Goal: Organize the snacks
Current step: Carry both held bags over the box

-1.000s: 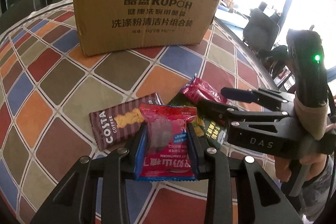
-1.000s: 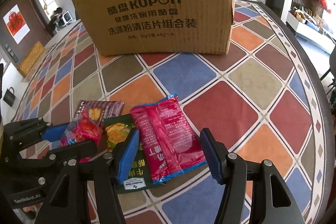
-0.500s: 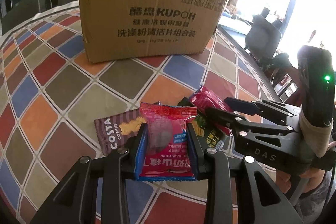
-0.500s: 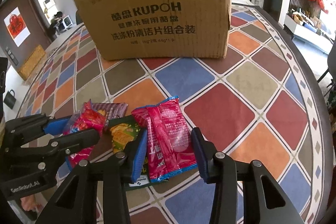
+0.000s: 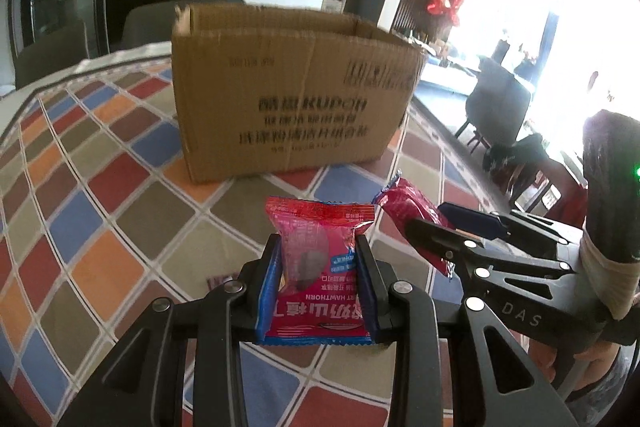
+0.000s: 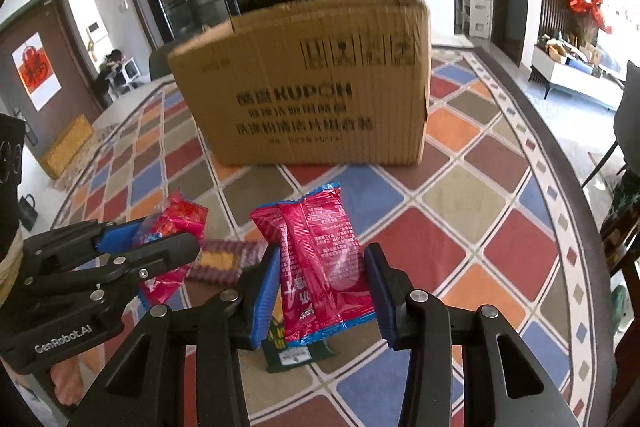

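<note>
My left gripper [image 5: 318, 267] is shut on a red hawthorn snack packet [image 5: 316, 255] and holds it above the table. My right gripper [image 6: 322, 279] is shut on a magenta snack packet [image 6: 320, 247], also lifted. Each gripper shows in the other's view: the right one [image 5: 436, 223] to my right with its magenta packet [image 5: 408, 203], the left one [image 6: 160, 239] to my left with its red packet [image 6: 176, 223]. An open cardboard box [image 5: 288, 95] stands ahead on the table, also in the right wrist view [image 6: 312, 83]. A purple Costa packet [image 6: 228, 261] and a green packet [image 6: 292, 351] lie on the table below.
The round table wears a chequered cloth [image 5: 100, 187] of many colours. Its edge [image 6: 560, 155] curves along the right. Chairs [image 5: 496, 99] stand beyond it on the right. A dark chair [image 5: 48, 55] stands behind the table on the left.
Both grippers have risen from the table with their packets and tilted up toward the box. The right gripper has closed onto the magenta packet, which lay on the table a second ago.
</note>
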{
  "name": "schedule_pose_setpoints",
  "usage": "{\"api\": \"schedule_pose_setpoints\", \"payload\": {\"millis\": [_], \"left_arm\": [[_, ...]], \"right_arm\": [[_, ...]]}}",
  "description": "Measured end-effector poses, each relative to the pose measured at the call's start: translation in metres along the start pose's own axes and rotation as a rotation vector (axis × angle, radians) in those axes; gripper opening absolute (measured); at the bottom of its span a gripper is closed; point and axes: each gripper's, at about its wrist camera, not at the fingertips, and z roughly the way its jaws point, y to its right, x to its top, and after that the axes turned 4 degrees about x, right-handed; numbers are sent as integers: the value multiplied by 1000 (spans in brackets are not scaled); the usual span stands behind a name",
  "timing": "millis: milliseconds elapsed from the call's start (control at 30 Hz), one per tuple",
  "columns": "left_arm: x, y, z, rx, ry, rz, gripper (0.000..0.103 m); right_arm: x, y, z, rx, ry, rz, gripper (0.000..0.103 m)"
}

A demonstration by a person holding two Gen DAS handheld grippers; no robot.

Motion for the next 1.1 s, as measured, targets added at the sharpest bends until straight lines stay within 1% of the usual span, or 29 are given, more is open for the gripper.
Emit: {"api": "schedule_pose_setpoints", "payload": {"millis": [267,400,500,600,833,1000,1100], "left_arm": [[32,-6,-23,17,100,6,34],[50,-8,-33,27,146,19,34],[62,-10,-37,21,169,26,34],[79,-11,-40,31,192,39,34],[123,-19,-38,37,216,54,34],[149,-24,-29,55,211,68,34],[162,-29,-21,48,193,57,34]], "right_arm": [[25,-9,-17,0,84,-3,43],[42,-15,-28,-1,138,-14,43],[56,-17,-34,-6,174,-25,43],[69,-20,-39,-11,204,-38,43],[112,-22,-42,-7,258,-52,43],[140,-17,-33,-9,263,-44,43],[153,-15,-25,-24,260,-48,43]]}}
